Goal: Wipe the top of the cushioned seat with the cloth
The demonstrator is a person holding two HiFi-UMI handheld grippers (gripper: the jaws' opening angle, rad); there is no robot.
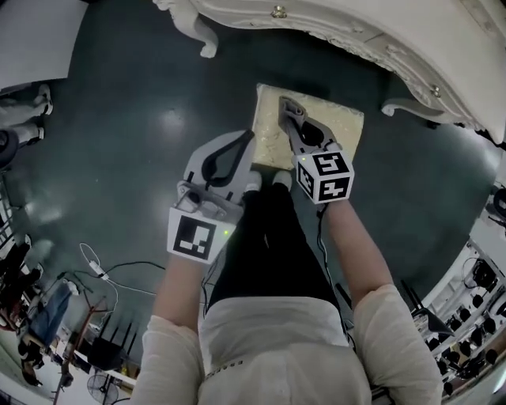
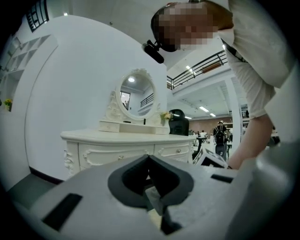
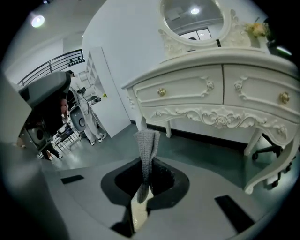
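My right tongs [image 3: 146, 164] are matt grey plastic, and the cloth [image 3: 146, 145] between them is a coarse grey knit. The cushioned seat [image 1: 316, 126] looks like cream fabric with a raised pattern. The floor [image 1: 142, 119] is smooth, dark and glossy, the carved dresser [image 3: 197, 93] painted satin white.

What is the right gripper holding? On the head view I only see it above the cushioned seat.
Observer: The right gripper is shut on a grey knitted cloth, which stands up past its fingertips.
Operator: And the other one?
Observer: The left gripper has its fingers together, with nothing between them.
Operator: What is ahead of the cloth?
Observer: An oval mirror stands on top of the white dressing table.
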